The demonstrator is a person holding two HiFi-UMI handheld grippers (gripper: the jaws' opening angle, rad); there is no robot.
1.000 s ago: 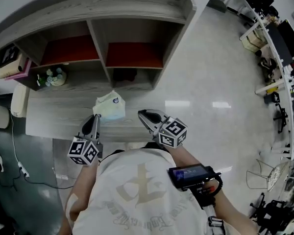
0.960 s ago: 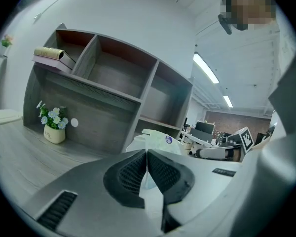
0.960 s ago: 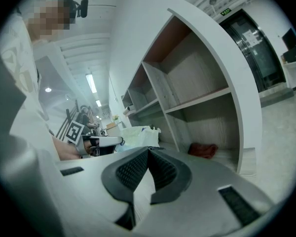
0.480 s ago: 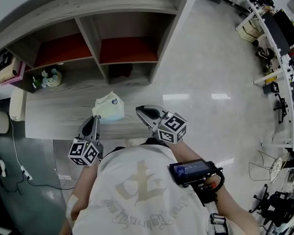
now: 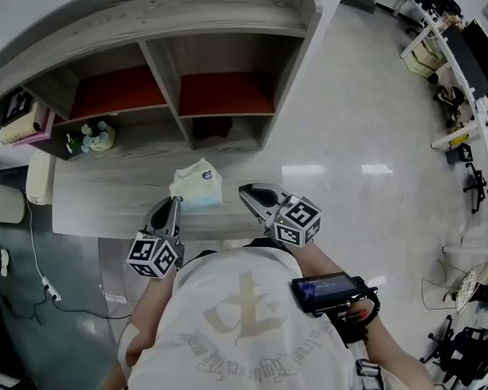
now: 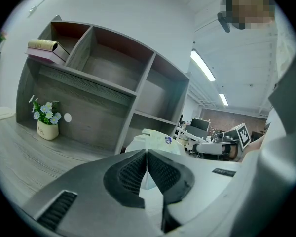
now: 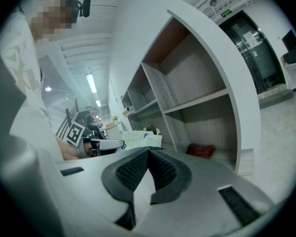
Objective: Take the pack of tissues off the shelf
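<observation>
The pack of tissues (image 5: pixel 198 187) is a pale, crumpled soft pack with a small blue mark. It lies on the wooden desk top (image 5: pixel 106 193) in front of the shelf unit (image 5: pixel 163 63). My left gripper (image 5: pixel 173 204) is shut and empty, its tip just short of the pack's near left corner. My right gripper (image 5: pixel 246 191) is also shut and empty, a little to the pack's right. In the left gripper view the pack (image 6: pixel 153 141) shows right behind the closed jaws. The right gripper view has the pack (image 7: pixel 140 138) ahead to the left, next to the left gripper (image 7: pixel 106 143).
A small pot of flowers (image 5: pixel 93 136) stands in the lower left cubby and books (image 5: pixel 24 120) lie on the shelf above it. A dark red cloth (image 7: pixel 201 150) sits in the lower right cubby. Desks and chairs (image 5: pixel 464 80) line the shiny floor at the right.
The head view has shifted slightly. Both grippers stay shut by the desk's front edge, and the pack lies where it was.
</observation>
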